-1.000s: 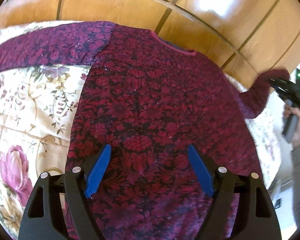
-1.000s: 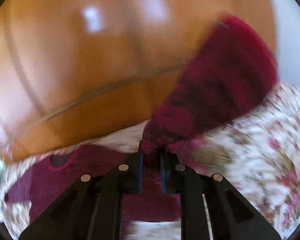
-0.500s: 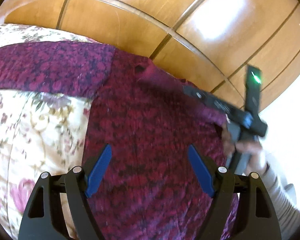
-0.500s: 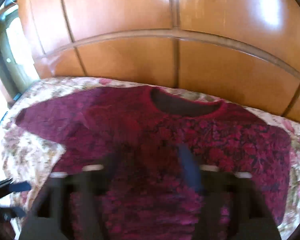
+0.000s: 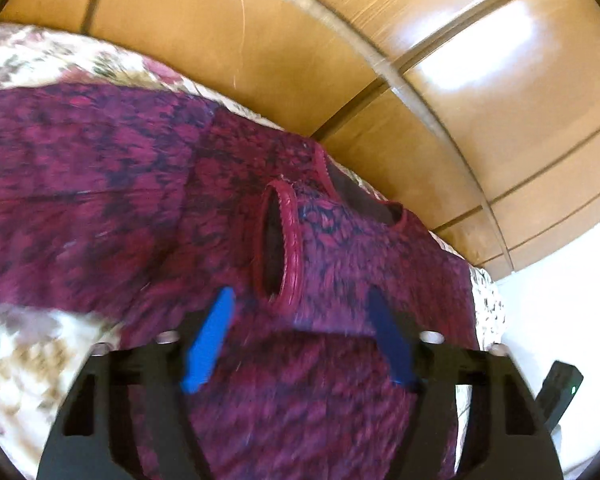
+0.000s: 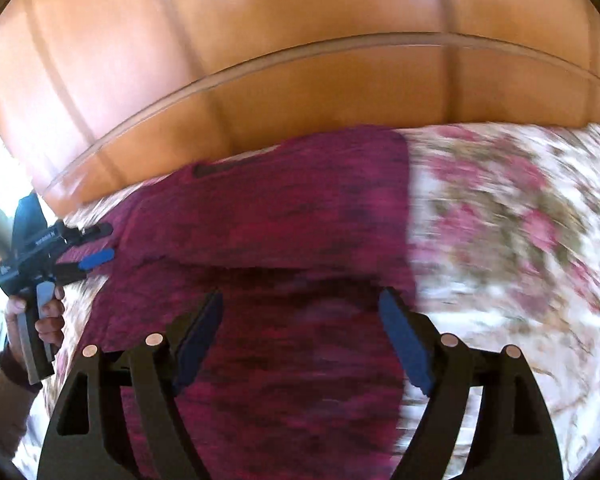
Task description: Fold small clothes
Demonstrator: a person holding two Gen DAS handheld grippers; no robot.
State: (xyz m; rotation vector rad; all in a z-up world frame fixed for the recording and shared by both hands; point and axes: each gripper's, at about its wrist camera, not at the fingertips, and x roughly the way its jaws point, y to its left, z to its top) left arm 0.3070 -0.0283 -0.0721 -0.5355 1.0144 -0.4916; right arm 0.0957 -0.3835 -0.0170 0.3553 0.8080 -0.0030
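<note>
One magenta-and-dark patterned sweater [image 5: 148, 216] lies on the floral bedspread [image 6: 512, 224] of the bed, its right sleeve folded across the chest so the cuff [image 5: 280, 244] rests just below the neckline, with a wooden headboard [image 5: 284, 48] behind. Two grippers present: left gripper [image 5: 300, 340] and right gripper [image 6: 300, 340], each with blue-padded jaws spread apart over the sweater, clamping nothing. White lettering on the left gripper's body in the right wrist view is too blurred to read.
</note>
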